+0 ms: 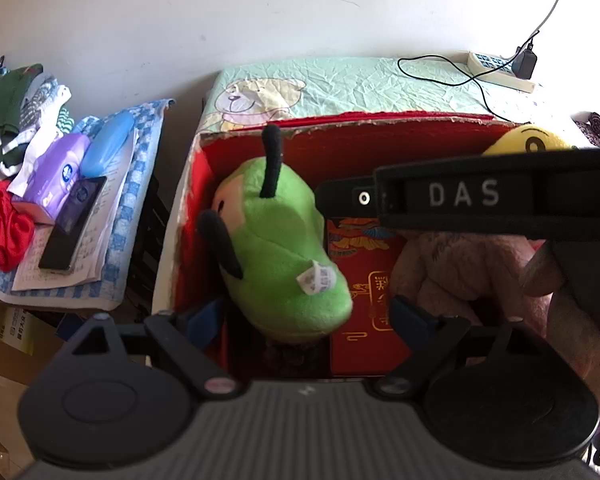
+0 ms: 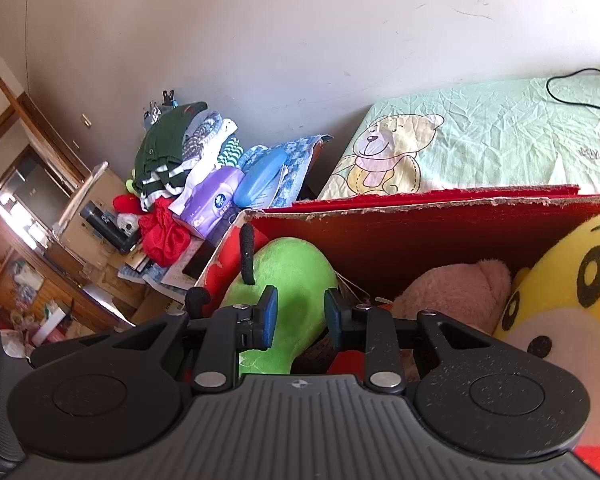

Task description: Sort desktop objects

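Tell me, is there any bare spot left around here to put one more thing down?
The mint bear-print cloth behind the red box lies mostly bare, between the box's back wall and the power strip. The box itself is crowded with a green plush, a pink plush and a yellow plush. The side pile by the purple tissue pack is full.

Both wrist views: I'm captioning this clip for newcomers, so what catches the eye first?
The bright green plush toy with black antennae, lying at the left end of the red cardboard box. Beside it in the box sit a pink plush and, at the right end, a big yellow plush. Behind the box lies a mint bear-print cloth.
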Tool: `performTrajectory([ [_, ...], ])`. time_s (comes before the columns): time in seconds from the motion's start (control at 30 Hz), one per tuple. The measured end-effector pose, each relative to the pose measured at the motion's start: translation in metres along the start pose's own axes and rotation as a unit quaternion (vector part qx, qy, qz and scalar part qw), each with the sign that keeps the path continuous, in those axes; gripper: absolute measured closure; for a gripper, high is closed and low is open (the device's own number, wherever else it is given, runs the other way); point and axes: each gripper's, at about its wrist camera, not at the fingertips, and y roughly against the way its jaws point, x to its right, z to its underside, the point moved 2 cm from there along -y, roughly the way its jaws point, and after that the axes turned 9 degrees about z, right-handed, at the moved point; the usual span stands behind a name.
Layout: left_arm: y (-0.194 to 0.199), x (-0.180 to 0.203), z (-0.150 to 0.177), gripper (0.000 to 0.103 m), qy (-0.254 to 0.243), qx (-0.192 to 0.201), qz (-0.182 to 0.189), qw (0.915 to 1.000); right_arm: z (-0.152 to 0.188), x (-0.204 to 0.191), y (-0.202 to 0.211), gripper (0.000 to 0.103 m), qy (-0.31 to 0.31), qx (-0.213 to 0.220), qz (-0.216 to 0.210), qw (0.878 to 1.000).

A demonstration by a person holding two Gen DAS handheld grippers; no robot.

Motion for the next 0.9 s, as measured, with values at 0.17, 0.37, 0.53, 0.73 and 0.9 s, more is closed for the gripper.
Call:
performTrajectory([
  [0.17,0.0,0.001,0.001,0.011,0.001,0.004,-0.001,1.0,0.001,-0.001,0.0,0.073,0.007,0.001,0.004,1.0],
  [0.37,0.004,0.001,0.005,0.011,0.005,0.007,0.0,1.0,0.0,0.001,-0.001,0.074,0.002,0.002,-0.004,1.0],
  [0.53,0.012,0.004,0.005,0.009,0.006,0.015,-0.014,0.9998,0.0,0.003,0.006,0.073,-0.006,0.021,-0.014,1.0],
  [0.73,0.029,0.004,0.006,0.007,0.018,0.023,-0.027,0.9992,0.011,0.0,0.024,0.073,0.009,0.04,-0.012,0.999],
  [0.9,0.048,0.016,0.008,0.005,0.022,0.039,-0.042,0.9981,0.023,0.009,0.058,0.073,-0.006,0.063,-0.033,0.997],
])
